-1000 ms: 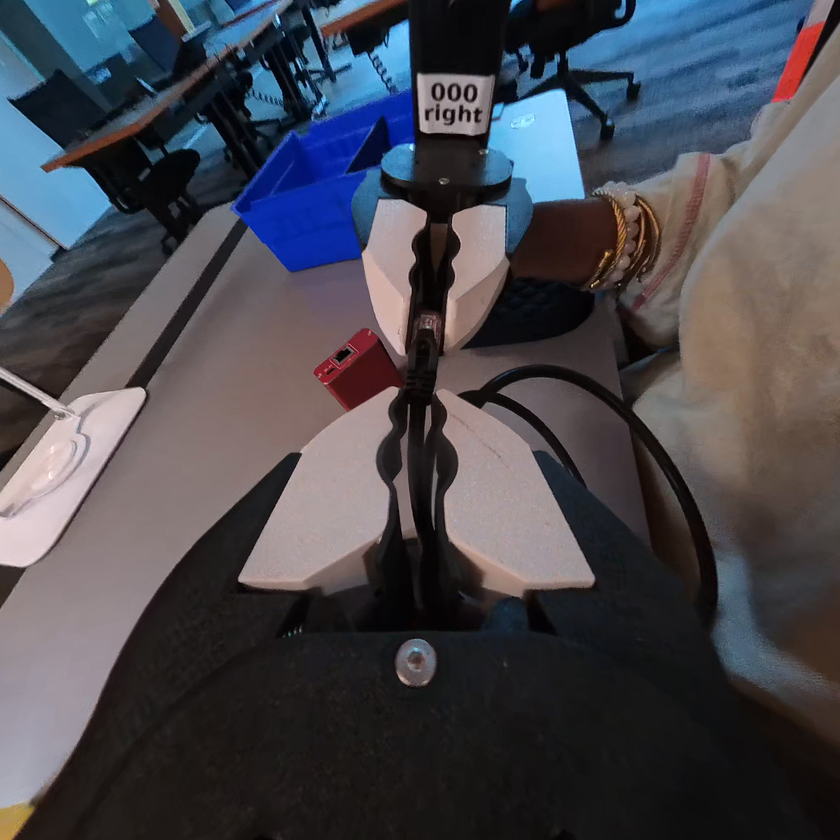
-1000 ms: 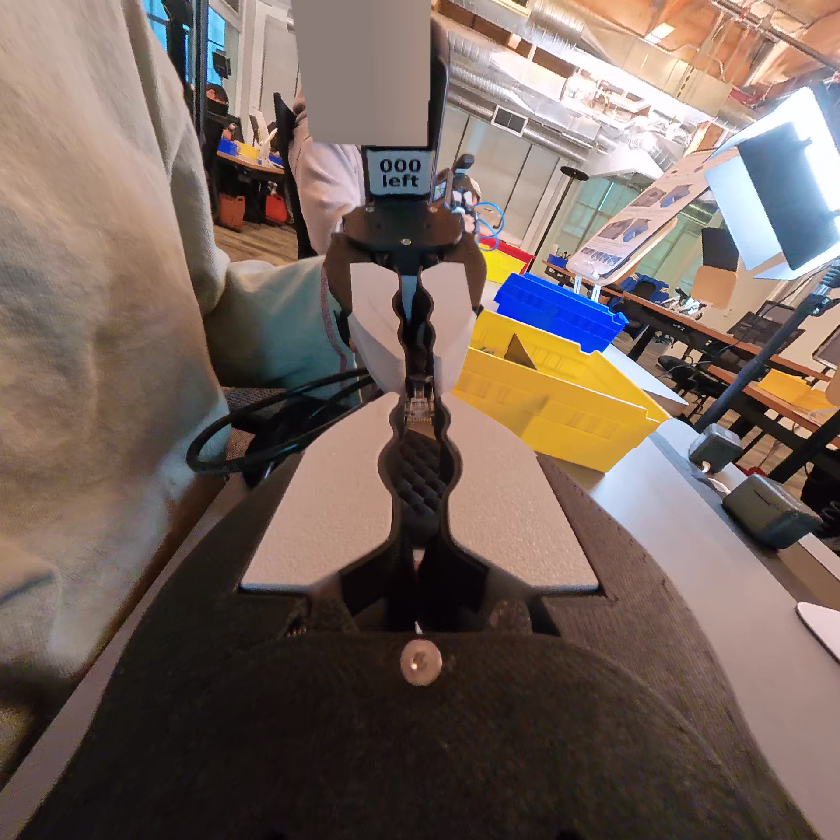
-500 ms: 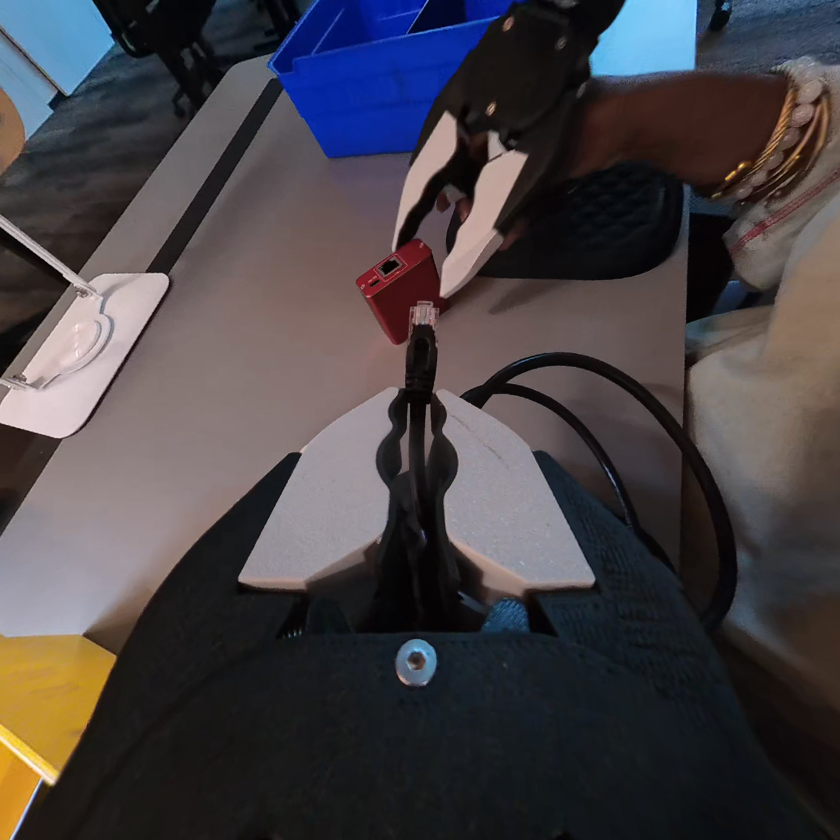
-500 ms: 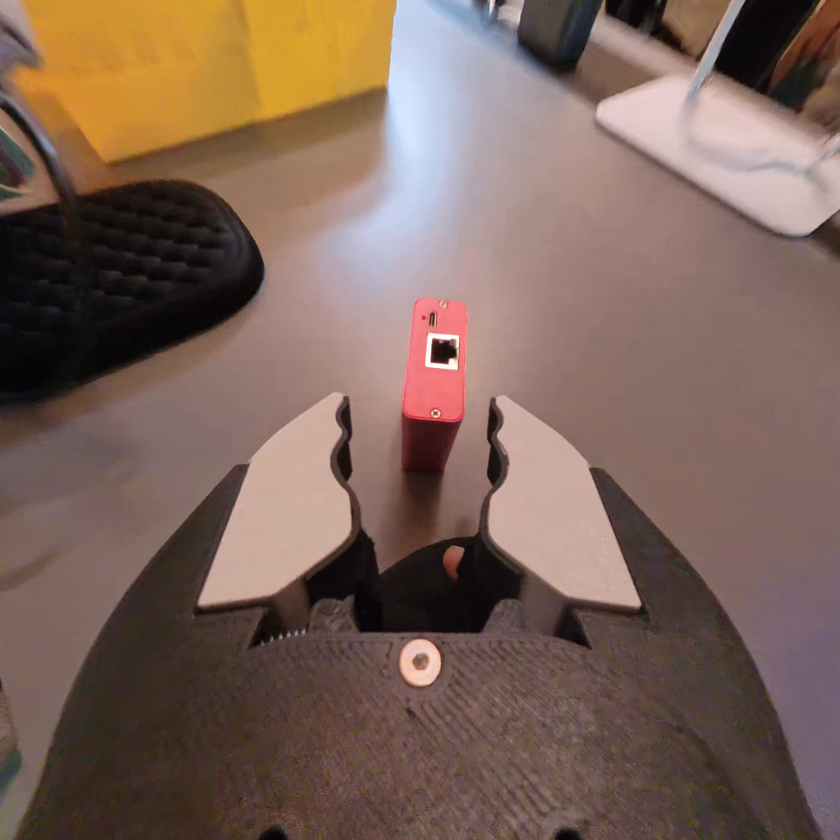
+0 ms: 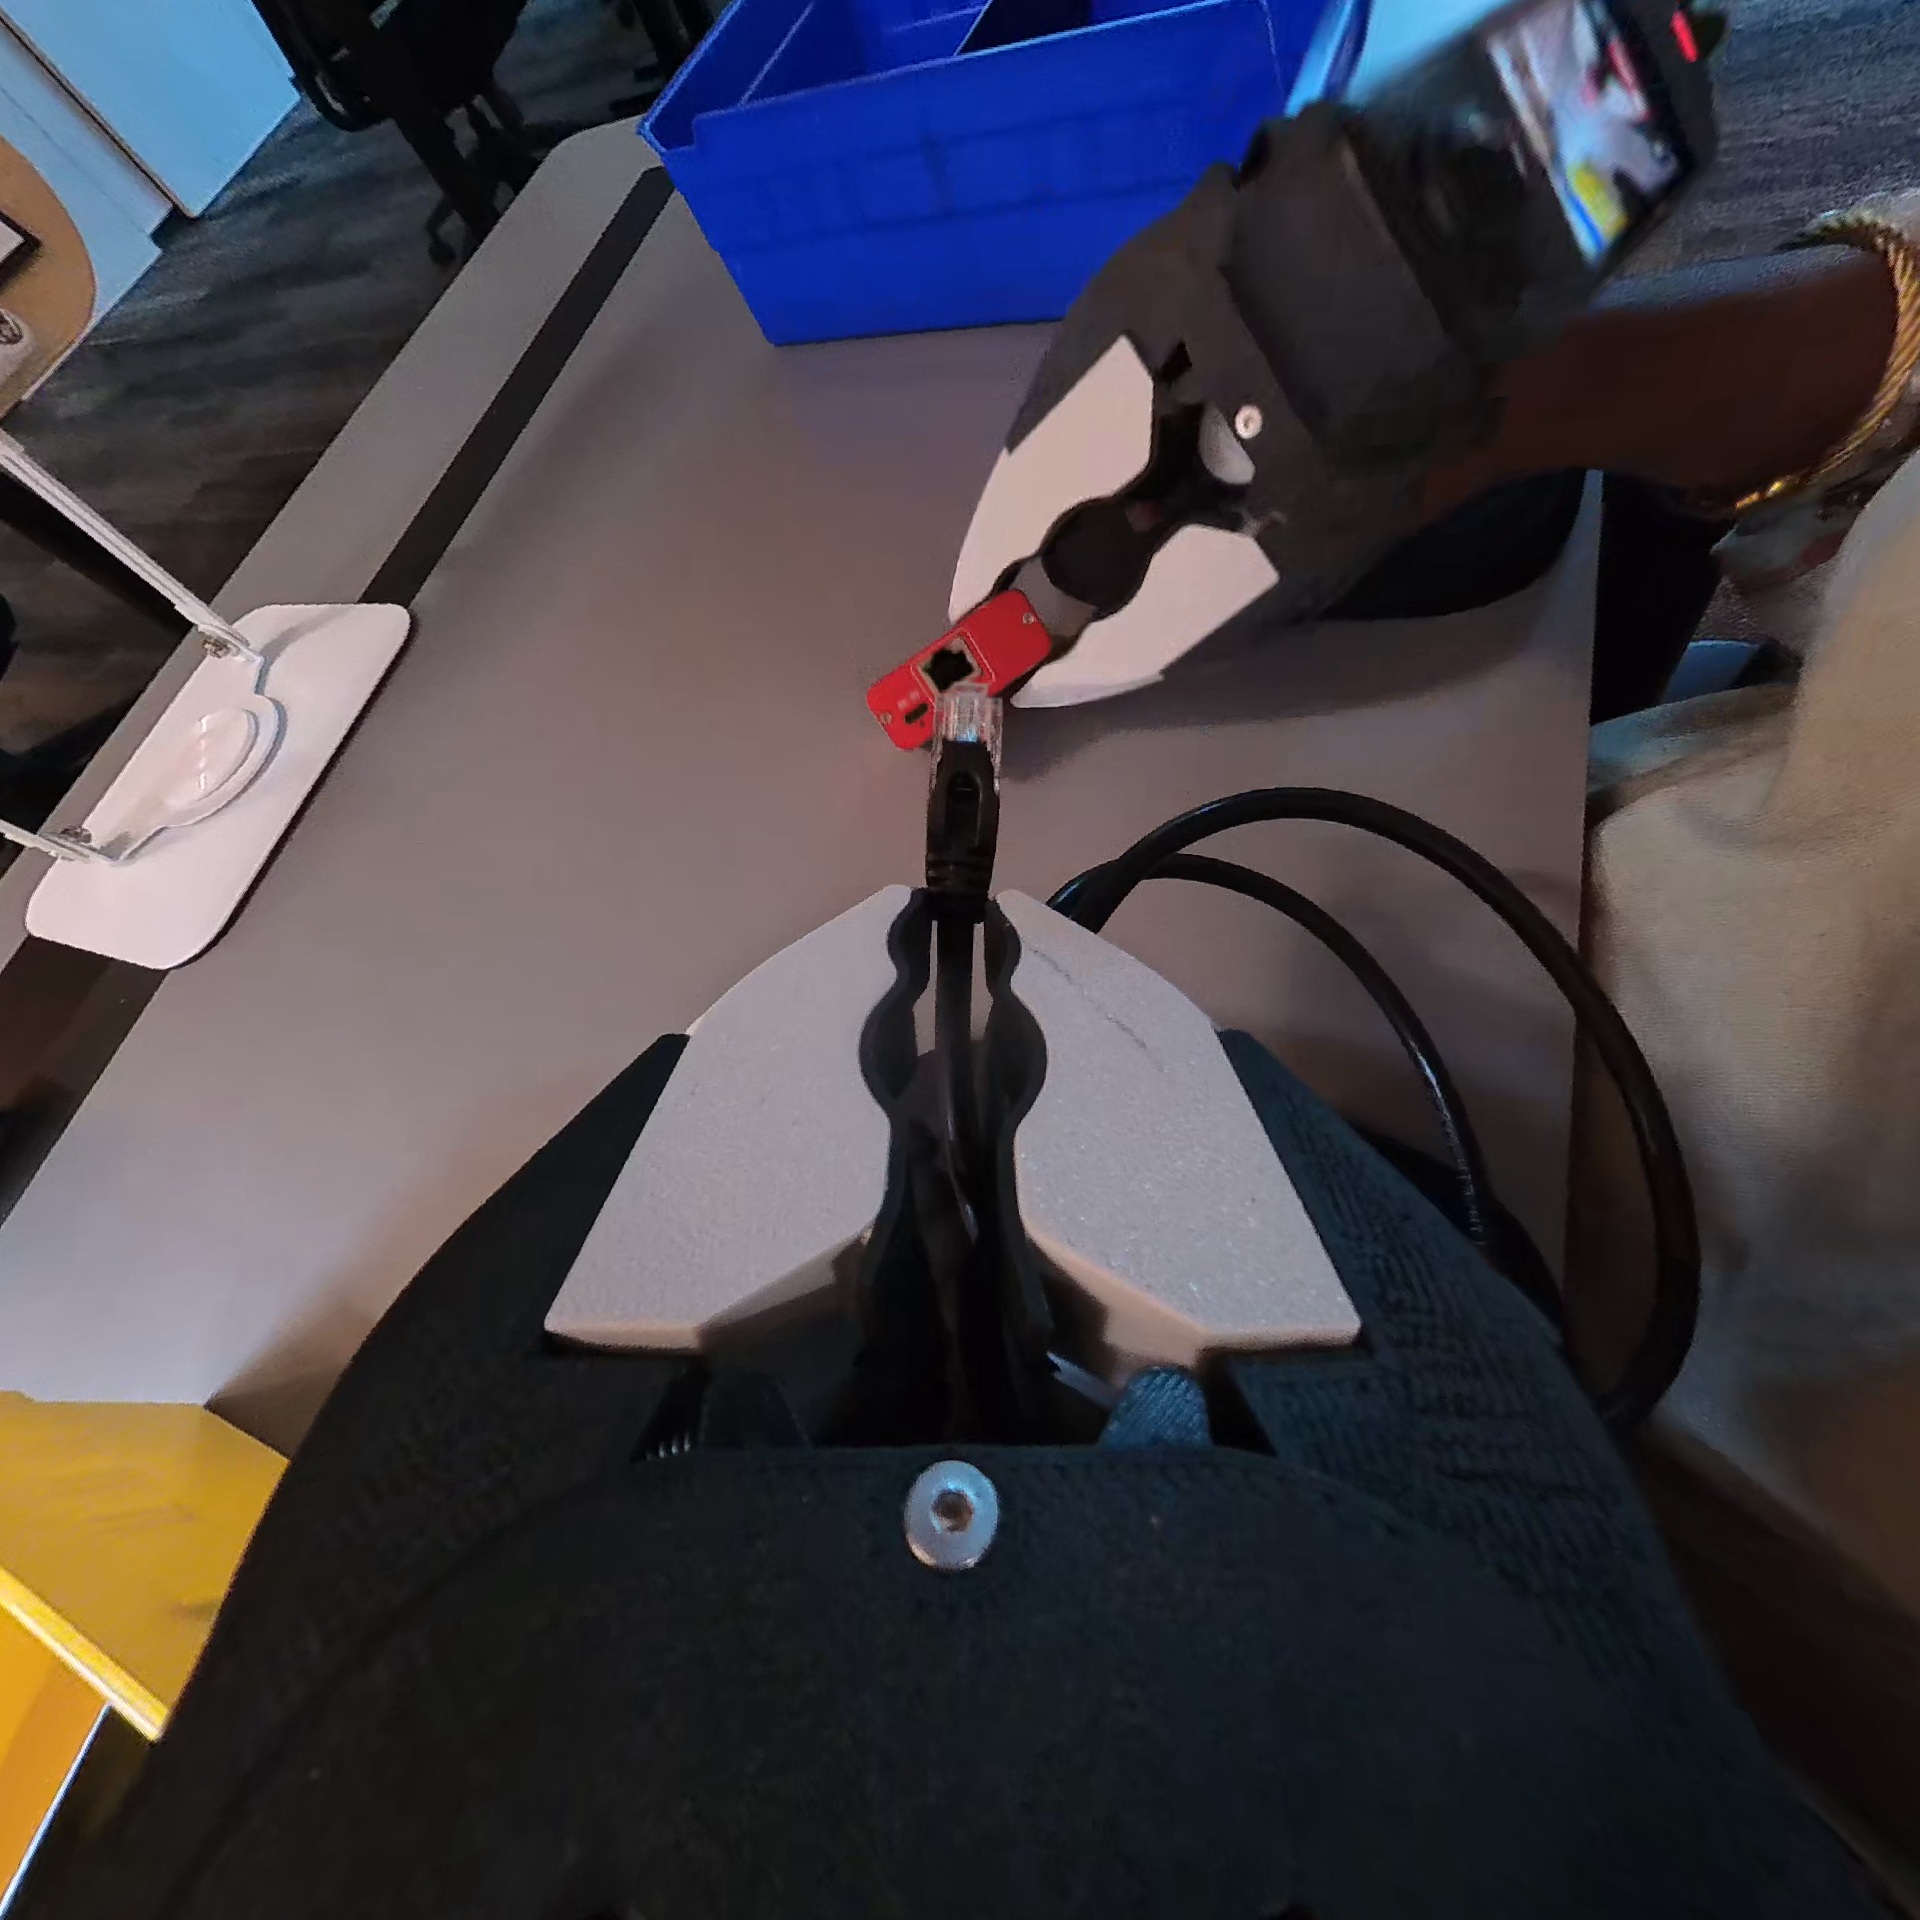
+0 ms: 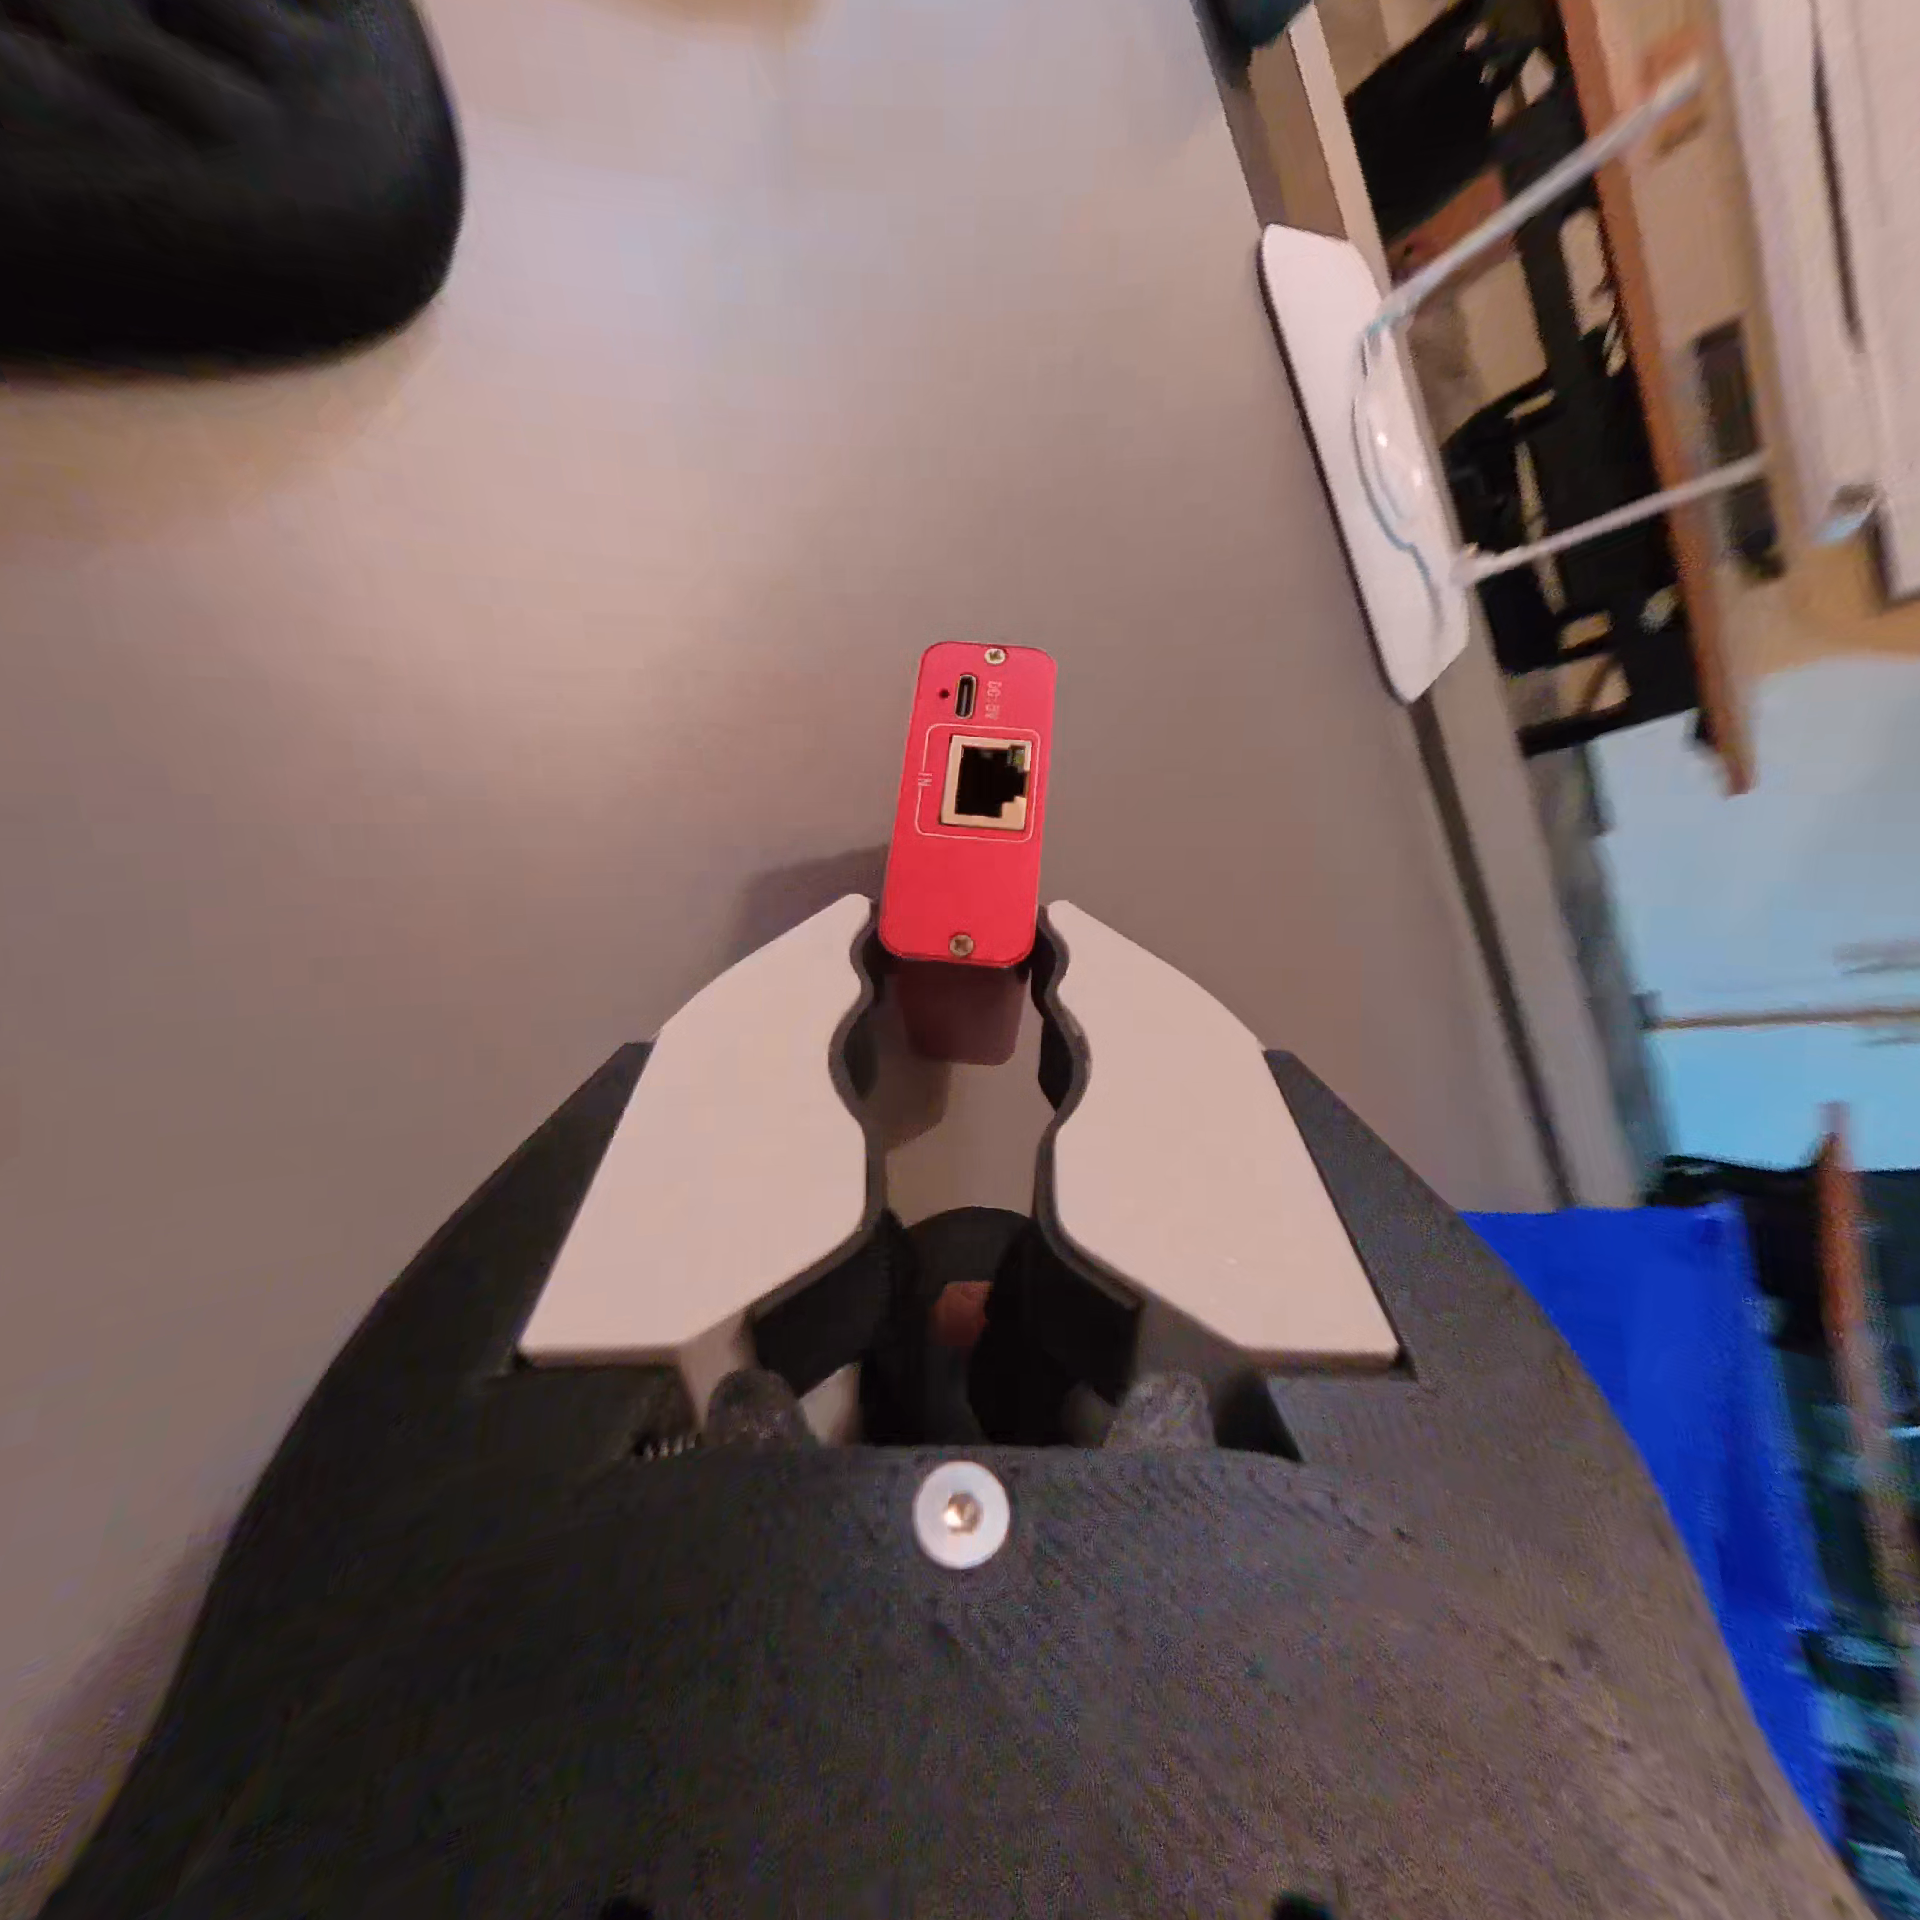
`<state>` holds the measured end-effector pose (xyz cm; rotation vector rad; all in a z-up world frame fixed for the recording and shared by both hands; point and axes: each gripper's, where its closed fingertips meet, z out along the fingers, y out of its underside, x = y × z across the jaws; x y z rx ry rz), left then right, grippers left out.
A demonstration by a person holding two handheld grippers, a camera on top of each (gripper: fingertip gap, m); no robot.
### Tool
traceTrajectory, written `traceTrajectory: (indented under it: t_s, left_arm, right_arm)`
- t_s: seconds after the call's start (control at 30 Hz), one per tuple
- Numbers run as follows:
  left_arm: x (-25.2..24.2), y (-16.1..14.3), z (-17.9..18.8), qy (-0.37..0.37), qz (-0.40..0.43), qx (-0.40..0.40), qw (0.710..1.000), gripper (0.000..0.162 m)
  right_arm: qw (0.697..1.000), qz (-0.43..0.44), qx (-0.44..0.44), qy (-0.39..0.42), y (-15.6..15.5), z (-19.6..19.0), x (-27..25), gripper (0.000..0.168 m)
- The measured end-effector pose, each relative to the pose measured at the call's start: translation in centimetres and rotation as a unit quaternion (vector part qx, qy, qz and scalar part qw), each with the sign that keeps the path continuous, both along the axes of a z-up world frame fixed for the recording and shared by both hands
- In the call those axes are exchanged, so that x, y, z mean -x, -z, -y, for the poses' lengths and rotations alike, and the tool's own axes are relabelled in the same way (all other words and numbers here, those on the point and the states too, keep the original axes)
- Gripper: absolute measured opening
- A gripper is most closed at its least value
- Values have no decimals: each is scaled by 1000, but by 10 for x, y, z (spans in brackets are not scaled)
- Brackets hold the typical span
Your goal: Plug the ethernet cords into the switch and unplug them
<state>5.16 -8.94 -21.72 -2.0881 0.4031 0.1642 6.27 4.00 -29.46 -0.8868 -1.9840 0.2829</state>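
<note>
My left gripper [image 5: 958,906] is shut on a black ethernet cord [image 5: 961,821]. Its clear plug [image 5: 968,719] sticks out past the fingertips, right in front of the port of the small red switch [image 5: 951,670]. The rest of the cord loops to the right [image 5: 1538,966]. My right gripper [image 6: 956,920] is shut on the red switch [image 6: 971,800] and holds it above the grey table with its empty port facing the camera. In the left wrist view the right gripper [image 5: 1023,644] comes in from the upper right.
A blue bin [image 5: 966,156] stands at the far side of the grey table [image 5: 582,790]. A white stand base [image 5: 208,769] sits at the left. A yellow bin [image 5: 94,1538] is near left. A black padded rest [image 6: 197,177] lies beside the switch. A person's sleeve [image 5: 1766,1039] is at the right. The tips of one gripper are about 15 centimetres away from the tips of the other.
My right gripper let go of the plug, went to the red switch, closed on it and lifted it, turning it. The left gripper kept the cord and brought the plug close to the port.
</note>
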Motion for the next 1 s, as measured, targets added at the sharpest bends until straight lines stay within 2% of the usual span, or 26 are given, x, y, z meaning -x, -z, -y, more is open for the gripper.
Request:
traceTrajectory:
  t_s: [0.1, 0.17, 0.63, 0.77, 0.87, 1.0]
  left_arm:
    - [-1, 0, 0, 2, -2, -1, 1000, 10]
    - [-1, 0, 1, 2, -1, -2, 1000, 10]
    - [0, 1, 3, 3, 4, -3, 1000, 10]
    - [1, 3, 4, 2, 7, -2, 1000, 10]
    - [1, 3, 5, 0, 9, -3, 1000, 10]
    - [1, 3, 4, 0, 12, -6, 1000, 9]
  right_arm:
    - [994, 3, -105, -32, 3, 6, 0, 27]
    - [991, 12, -127, -46, 6, 10, -2, 29]
    - [991, 44, -46, -114, 17, 28, -16, 37]
    - [988, 69, 51, -127, 22, 35, -22, 42]
    - [969, 82, 191, -131, 16, 41, -26, 60]
    - [938, 74, 334, -51, 1, 20, -12, 79]
